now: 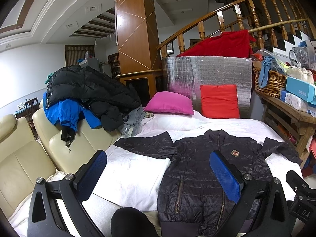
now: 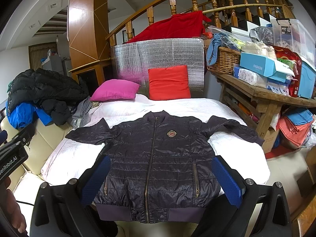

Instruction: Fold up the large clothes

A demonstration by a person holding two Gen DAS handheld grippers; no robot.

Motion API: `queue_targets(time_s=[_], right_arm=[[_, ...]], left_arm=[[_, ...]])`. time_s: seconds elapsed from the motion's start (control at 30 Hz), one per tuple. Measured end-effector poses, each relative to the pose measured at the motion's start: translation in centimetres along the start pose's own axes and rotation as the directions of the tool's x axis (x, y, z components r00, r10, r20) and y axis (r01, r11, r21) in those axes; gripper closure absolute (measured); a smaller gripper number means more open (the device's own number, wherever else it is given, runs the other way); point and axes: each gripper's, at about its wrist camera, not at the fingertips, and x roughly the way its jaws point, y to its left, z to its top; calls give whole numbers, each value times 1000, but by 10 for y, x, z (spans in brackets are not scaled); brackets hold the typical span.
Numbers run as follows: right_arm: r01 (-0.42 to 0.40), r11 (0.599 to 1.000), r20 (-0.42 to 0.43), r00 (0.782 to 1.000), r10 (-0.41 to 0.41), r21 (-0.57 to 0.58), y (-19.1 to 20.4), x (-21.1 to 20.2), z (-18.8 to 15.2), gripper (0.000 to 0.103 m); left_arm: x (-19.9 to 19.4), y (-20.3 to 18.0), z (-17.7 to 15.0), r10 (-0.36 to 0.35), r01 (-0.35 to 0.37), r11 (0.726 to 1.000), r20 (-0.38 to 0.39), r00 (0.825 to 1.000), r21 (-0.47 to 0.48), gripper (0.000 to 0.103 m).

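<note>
One dark quilted jacket lay flat and face up on the white bedspread, zipped to the collar, its ribbed hem nearest the cameras and its collar toward the far end of the bed. Both sleeves were spread outward, one to each side. It carried one crest badge on the chest, one central zip and two zipped side pockets.

The right gripper hung above the jacket's lower half with its two blue-padded fingers wide apart, one over each side edge of the garment, clasping nothing. The left gripper was likewise spread: one blue finger stood over the jacket's front, the other over bare bedspread beside it, and nothing lay between them. Whether either one touched the cloth could not be told.

Two cushions sat at the far end of the bed: one pink cushion lying flat and one red cushion propped upright against a silver foil-faced panel. One red blanket was draped above that panel, below a wooden stair railing.

At one side, a heap of clothes rested on cream leather seats; one black puffer coat and one blue garment could be counted in it, the rest being too tangled to number. At the other side stood one wooden table bearing one wicker basket, one light-blue box marked FASHION and further packages.
</note>
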Motion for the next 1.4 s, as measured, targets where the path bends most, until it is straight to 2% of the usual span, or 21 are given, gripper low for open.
queue_targets(time_s=[0.6, 0.9, 0.97, 1.0, 1.07, 1.17, 1.23, 1.27, 1.3, 1.4], right_arm=[[2, 1000, -6, 1000, -2, -9, 2, 4, -1, 0], [24, 1000, -28, 999, -24, 3, -7, 33, 10, 0], [36, 999, -34, 999, -35, 15, -16, 47, 12, 0], [36, 999, -41, 999, -35, 27, -22, 55, 14, 0], [11, 997, -55, 998, -7, 76, -41, 73, 17, 0], [10, 981, -87, 996, 7, 192, -85, 105, 20, 0], [-2, 954, -100, 994, 34, 299, -128, 128, 19, 0], [-3, 932, -107, 993, 45, 362, -152, 140, 17, 0], [-6, 893, -105, 993, 59, 449, -184, 153, 14, 0], [-15, 790, -73, 994, 76, 613, -254, 182, 5, 0]], left_arm=[[6, -1, -1, 5, -4, 1000, -10, 1000, 5, 0], [43, -11, -7, 14, -12, 1000, -79, 997, 24, 0], [60, -17, -9, -12, 15, 999, -107, 994, 28, 0], [73, -21, -11, -42, 47, 999, -140, 989, 28, 0], [111, -34, -18, -130, 139, 990, -234, 963, 23, 0], [164, -57, -35, -153, 177, 983, -321, 935, 45, 0], [208, -75, -52, -170, 207, 977, -390, 905, 54, 0], [222, -82, -59, -163, 208, 976, -410, 898, 66, 0], [242, -94, -67, -143, 200, 975, -424, 894, 94, 0], [275, -116, -80, -106, 176, 974, -397, 912, 143, 0]])
